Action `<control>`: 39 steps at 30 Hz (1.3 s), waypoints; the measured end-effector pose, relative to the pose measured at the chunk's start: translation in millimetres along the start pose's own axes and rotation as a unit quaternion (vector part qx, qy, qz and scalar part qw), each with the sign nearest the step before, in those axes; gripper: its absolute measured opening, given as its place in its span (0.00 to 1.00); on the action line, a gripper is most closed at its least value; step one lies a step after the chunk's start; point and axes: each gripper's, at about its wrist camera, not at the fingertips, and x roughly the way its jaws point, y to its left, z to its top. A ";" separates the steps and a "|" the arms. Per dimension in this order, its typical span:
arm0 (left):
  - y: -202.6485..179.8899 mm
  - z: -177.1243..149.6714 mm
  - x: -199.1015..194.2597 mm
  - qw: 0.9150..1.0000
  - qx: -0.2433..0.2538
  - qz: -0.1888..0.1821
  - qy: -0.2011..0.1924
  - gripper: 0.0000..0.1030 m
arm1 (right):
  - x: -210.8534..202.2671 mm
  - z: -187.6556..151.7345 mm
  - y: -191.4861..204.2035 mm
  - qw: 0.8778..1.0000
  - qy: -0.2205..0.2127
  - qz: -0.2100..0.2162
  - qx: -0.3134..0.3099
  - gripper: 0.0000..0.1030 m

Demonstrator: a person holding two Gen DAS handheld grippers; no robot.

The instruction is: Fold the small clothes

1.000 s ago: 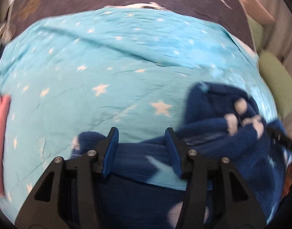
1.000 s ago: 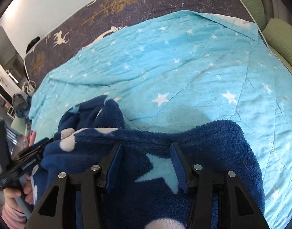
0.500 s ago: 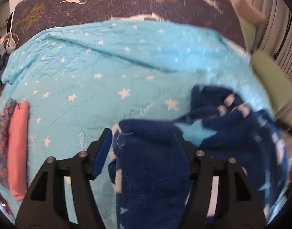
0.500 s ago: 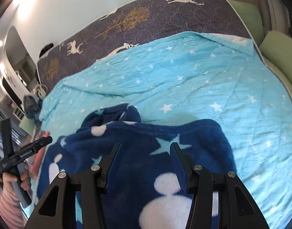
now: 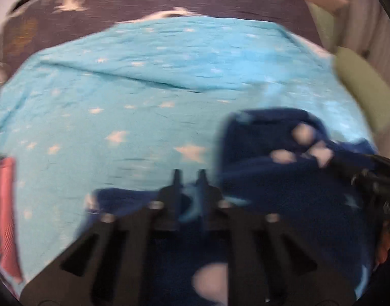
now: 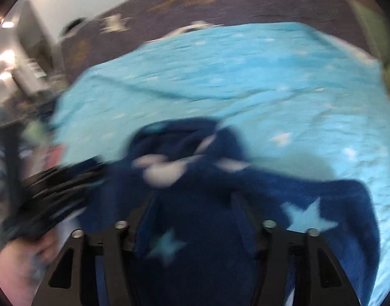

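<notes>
Navy fleece garment [image 5: 284, 186] w/ pale stars and white blobs, bunched – 5 o'clock on turquoise star blanket [image 5: 149, 97]. Dark deer-print mattress [image 5: 144, 0] at 12. Left gripper [image 5: 188, 176] pinched shut on fleece edge. Right gripper [image 6: 192, 204] closing, fleece between jaws – contact unclear. 1 garment, 2 grippers.

Bed [image 5: 144, 2], dark cover with deer and tree print, blurred. Light blue star blanket [image 5: 144, 97] spread over most of it, creased. Navy fleece garment [image 5: 284, 178] bunched on blanket, near side. Pink folded cloth [image 5: 6, 204] at blanket's left edge. Green cushion [image 5: 360, 86] at right edge.
</notes>
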 end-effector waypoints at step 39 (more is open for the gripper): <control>99.2 -218.4 -97.0 0.885 -0.345 -0.308 0.056 0.29 | -123.4 -230.9 -167.5 0.896 -0.030 0.270 0.351 0.74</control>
